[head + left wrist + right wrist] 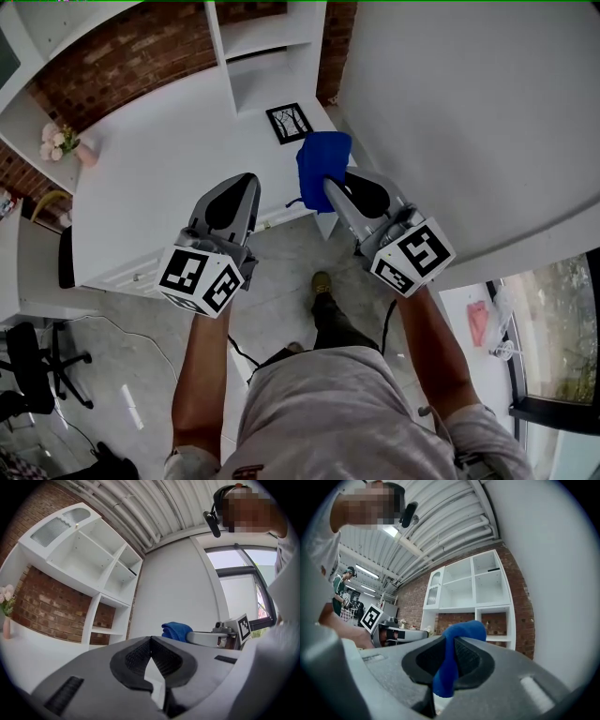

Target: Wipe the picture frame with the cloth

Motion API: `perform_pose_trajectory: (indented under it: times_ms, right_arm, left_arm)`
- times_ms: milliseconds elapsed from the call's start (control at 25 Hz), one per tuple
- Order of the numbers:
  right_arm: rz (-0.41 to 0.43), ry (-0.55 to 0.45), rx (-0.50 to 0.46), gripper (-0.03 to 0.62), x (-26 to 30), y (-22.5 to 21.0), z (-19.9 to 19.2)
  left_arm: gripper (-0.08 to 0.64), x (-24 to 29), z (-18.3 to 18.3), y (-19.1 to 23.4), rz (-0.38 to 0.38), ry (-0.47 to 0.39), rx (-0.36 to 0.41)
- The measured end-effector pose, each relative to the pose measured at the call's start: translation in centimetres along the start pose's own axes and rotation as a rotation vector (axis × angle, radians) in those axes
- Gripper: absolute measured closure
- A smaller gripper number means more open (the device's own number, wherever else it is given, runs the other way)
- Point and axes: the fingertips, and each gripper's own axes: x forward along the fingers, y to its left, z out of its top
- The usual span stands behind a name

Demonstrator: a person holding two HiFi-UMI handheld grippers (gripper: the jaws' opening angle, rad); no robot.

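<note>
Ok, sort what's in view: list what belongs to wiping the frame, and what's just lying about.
For the job:
- picture frame, on the desk
- blue cloth, clamped in the right gripper
- left gripper, shut and empty

Just about:
- pink flowers at the desk's far corner
- white shelves
- office chair

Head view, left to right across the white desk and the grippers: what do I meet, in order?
Flowers in a pink vase → left gripper → picture frame → blue cloth. The right gripper clamps the cloth and overlaps it, so it is left unplaced.
</note>
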Motion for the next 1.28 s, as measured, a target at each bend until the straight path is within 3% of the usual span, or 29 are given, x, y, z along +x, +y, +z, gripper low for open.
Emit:
perform_pose_trajectory:
  times_ms: [400, 840, 1280]
  right_arm:
    - [0.039, 0.017, -0.025, 0.546, 6.4, -9.6, -2.8]
    - [0.151, 0.045, 0.007, 0.546, 13.1, -18.3, -6.1]
    - [0.180, 0.113, 0.087, 0.546, 18.1, -23.5, -10.4]
  left_arm:
    - [0.560, 9.4, -2.3, 6.7, 0.057, 0.056, 0.012]
    - [0.560, 19.6, -5.6, 13.8, 0.160, 0.120, -0.003]
    - [0.560, 23.2, -8.6, 18.8, 0.264, 0.200, -0.049]
